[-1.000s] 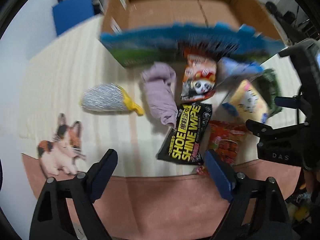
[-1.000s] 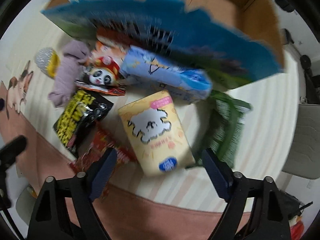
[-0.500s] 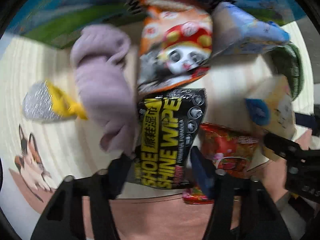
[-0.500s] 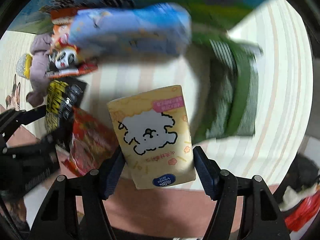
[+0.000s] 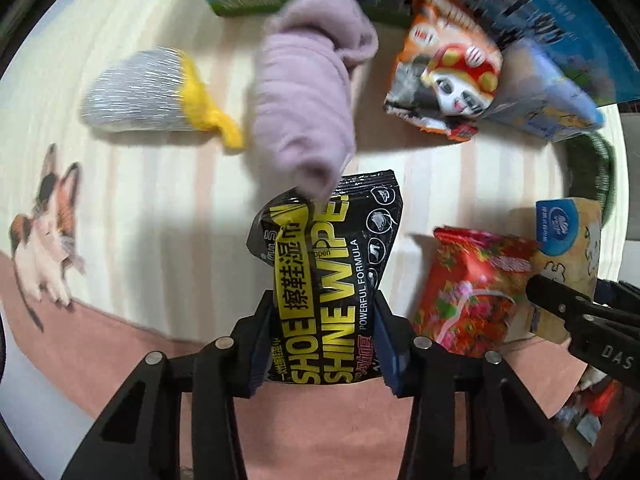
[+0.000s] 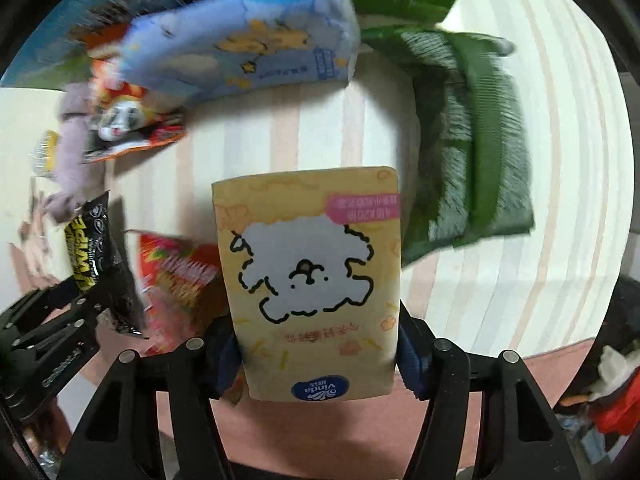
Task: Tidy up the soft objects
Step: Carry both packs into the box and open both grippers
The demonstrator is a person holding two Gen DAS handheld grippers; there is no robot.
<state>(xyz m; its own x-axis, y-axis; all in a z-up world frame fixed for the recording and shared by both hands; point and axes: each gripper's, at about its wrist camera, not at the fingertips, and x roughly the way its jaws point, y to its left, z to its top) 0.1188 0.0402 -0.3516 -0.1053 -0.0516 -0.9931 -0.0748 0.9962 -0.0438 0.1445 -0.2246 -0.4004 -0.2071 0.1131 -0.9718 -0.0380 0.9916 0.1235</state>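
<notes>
Even indoor light, fairly bright. Soft shadow beside the silver-and-yellow pouch (image 5: 156,94). Both fisheye views bend hard toward black corner vignettes. Motion blur smears the far blue carton (image 5: 560,20) and green cloth (image 6: 472,132); near black wipes packet (image 5: 332,280) reads sharp.

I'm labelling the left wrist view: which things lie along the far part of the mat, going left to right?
Silver and yellow scrubber → lilac cloth → orange snack bag with a panda face → pale blue tissue pack.
</notes>
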